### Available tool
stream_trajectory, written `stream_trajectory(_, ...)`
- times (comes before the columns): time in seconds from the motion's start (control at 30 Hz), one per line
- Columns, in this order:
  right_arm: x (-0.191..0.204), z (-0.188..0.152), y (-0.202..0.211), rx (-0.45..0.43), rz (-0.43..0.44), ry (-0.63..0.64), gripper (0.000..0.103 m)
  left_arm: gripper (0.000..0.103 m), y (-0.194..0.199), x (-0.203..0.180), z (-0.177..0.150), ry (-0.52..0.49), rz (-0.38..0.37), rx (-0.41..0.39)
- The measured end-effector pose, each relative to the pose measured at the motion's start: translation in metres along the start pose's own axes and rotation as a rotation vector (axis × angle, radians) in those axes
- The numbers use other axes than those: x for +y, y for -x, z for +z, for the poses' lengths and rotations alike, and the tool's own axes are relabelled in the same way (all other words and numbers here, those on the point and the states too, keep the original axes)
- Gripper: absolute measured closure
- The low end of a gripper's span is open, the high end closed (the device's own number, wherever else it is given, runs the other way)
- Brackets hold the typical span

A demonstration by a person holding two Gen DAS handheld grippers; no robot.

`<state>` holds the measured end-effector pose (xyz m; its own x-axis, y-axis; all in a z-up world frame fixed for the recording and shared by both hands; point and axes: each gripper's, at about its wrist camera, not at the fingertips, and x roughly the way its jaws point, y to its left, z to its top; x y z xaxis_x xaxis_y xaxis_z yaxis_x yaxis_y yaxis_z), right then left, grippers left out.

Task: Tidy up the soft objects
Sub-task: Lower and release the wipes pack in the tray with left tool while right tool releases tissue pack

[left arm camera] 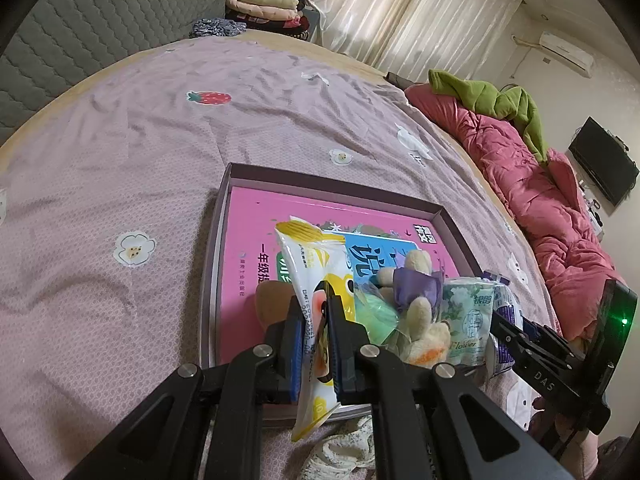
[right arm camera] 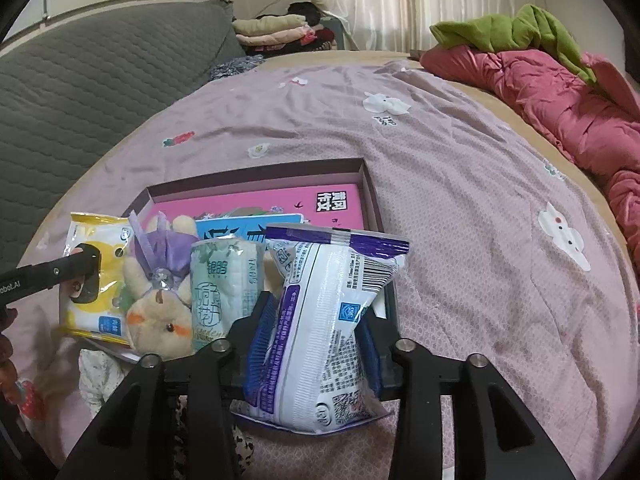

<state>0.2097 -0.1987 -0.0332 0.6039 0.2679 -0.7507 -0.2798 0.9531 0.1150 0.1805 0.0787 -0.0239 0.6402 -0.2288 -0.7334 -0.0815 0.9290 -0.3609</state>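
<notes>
Left gripper [left arm camera: 316, 320] jaws pinch the yellow packet [left arm camera: 316, 280]; right gripper [right arm camera: 316, 344] jaws clamp the purple-white pack [right arm camera: 324, 320]. Both hang over the tray [left arm camera: 456, 220] at its 6 o'clock edge, flanking the plush rabbit [right arm camera: 160, 320] and tissue pack [right arm camera: 224, 280]. Placing step, I judge; next, lower and release side by side.

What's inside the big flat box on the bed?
A pink book lies flat inside the shallow purple-grey box. A cream plush bunny and green tissue pack cover its near part.
</notes>
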Motion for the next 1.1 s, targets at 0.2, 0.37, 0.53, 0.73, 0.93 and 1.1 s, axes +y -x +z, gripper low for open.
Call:
stream_trajectory(0.2,-0.002,0.000,0.007,-0.012,-0.006,-0.006,0.045,0.091,0.001,0.000,0.000,0.004,0.002,0.004)
stream_trajectory(0.37,-0.005,0.000,0.018,-0.036,-0.005,-0.018,0.040,0.090,0.003,0.000,-0.001,0.004,0.012,0.003)
stream_trajectory(0.53,-0.005,0.000,0.025,-0.044,-0.007,-0.022,0.039,0.090,0.007,0.000,-0.002,0.000,0.018,-0.001)
stream_trajectory(0.73,-0.004,-0.001,0.029,-0.045,-0.003,-0.026,0.038,0.090,0.007,0.001,-0.001,0.008,0.020,0.004)
stream_trajectory(0.93,-0.003,-0.003,0.033,-0.045,0.001,-0.031,0.038,0.087,0.006,0.002,0.002,0.009,0.037,0.001)
stream_trajectory(1.1,-0.003,-0.005,0.036,-0.044,0.007,-0.030,0.037,0.074,0.007,0.003,0.003,0.009,0.054,-0.008)
